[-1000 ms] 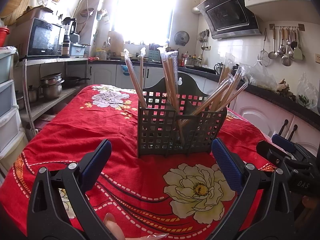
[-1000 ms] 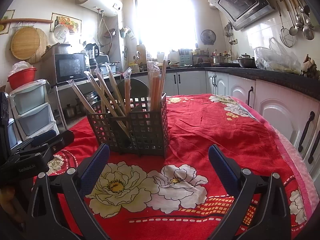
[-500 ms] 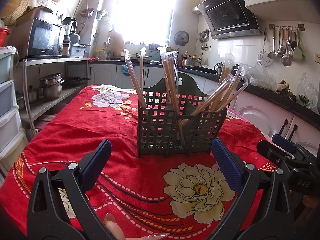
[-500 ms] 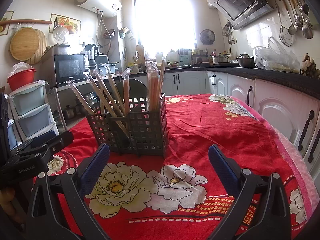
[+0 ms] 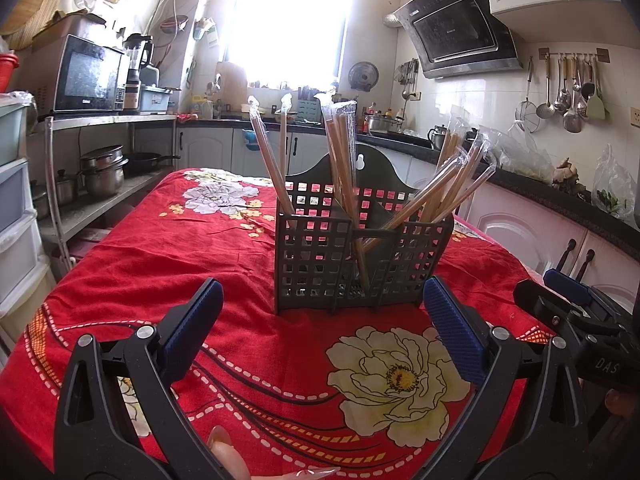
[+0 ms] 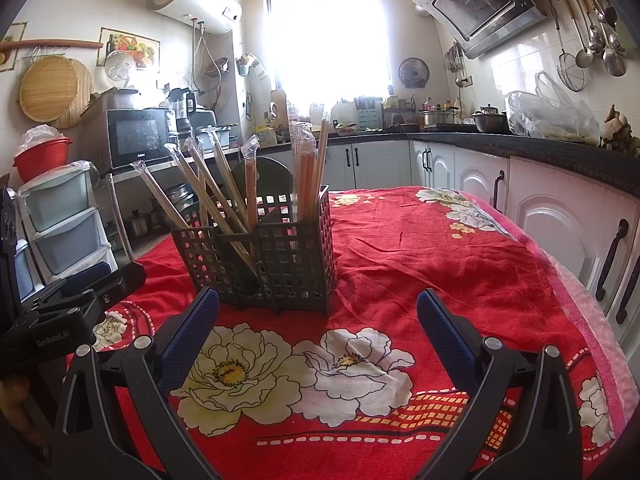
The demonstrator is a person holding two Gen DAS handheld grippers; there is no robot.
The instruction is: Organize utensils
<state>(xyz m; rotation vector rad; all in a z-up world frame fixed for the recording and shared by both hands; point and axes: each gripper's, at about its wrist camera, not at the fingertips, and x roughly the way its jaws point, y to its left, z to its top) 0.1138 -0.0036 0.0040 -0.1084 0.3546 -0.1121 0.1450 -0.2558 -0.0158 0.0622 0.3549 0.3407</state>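
A dark grey lattice utensil holder (image 5: 352, 252) (image 6: 276, 264) stands upright on the red flowered tablecloth (image 5: 168, 256) (image 6: 432, 256). Several plastic-wrapped chopstick pairs (image 5: 340, 152) (image 6: 224, 192) lean out of its compartments. My left gripper (image 5: 320, 328) is open, low over the cloth just in front of the holder, with nothing between its blue pads. My right gripper (image 6: 318, 326) is open too, in front and to the right of the holder, holding nothing. Each gripper shows at the edge of the other's view.
A shelf rack with pots (image 5: 100, 172) and a microwave (image 5: 86, 76) stands left of the table. White cabinets and a dark counter (image 6: 520, 148) run along the right. Hanging ladles (image 5: 568, 92) line the wall. A fingertip (image 5: 224, 440) shows at the bottom.
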